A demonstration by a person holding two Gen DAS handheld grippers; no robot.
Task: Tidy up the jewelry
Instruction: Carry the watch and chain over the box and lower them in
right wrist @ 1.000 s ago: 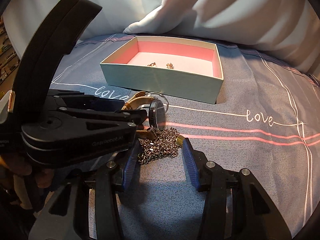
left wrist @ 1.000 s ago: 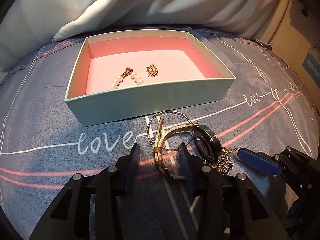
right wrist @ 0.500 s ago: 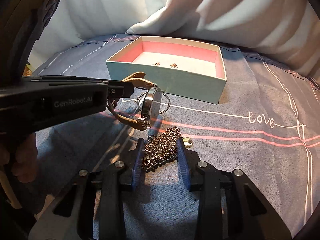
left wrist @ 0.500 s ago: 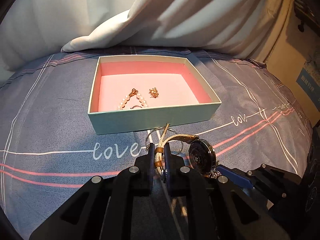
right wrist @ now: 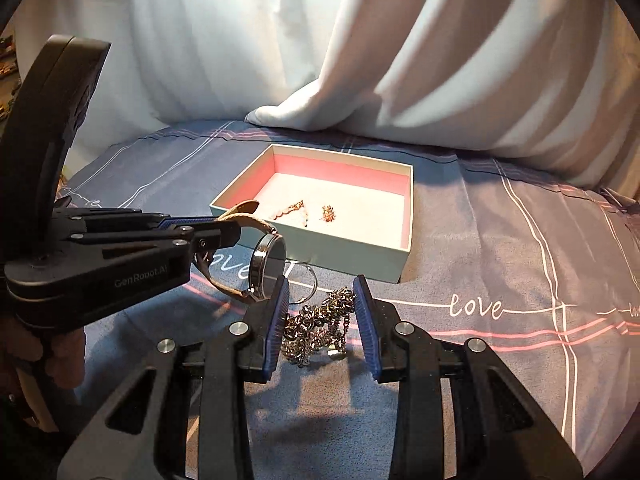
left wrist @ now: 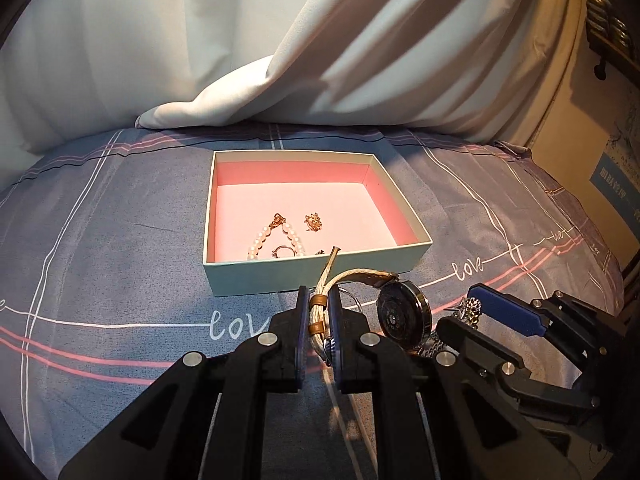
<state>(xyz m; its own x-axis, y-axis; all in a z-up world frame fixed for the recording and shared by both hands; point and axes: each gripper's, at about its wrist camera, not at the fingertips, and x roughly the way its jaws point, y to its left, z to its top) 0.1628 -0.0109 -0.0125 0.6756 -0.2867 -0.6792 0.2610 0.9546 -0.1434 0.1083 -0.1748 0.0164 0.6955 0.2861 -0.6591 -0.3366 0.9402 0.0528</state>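
Observation:
My left gripper (left wrist: 319,300) is shut on the tan strap (left wrist: 352,276) of a watch, and its dark round face (left wrist: 404,316) hangs to the right, clear of the bedspread. In the right wrist view the same watch (right wrist: 270,268) dangles from the left gripper (right wrist: 232,228). My right gripper (right wrist: 320,300) is shut on a bunched silver chain (right wrist: 320,324), lifted off the bed. Ahead stands an open mint box (left wrist: 316,276) with a pink inside. It holds a pearl bracelet (left wrist: 260,240), a gold piece (left wrist: 313,222) and a small ring (left wrist: 284,250).
A thin silver hoop (right wrist: 308,284) lies on the grey-blue "love" bedspread (right wrist: 500,280) in front of the box. White curtains (left wrist: 280,60) drape onto the bed behind the box. A person's hand (right wrist: 60,360) holds the left gripper's handle.
The left jaws closed on the watch strap and lifted the watch. The right jaws closed on the chain and raised it. Both views now sit higher above the bed.

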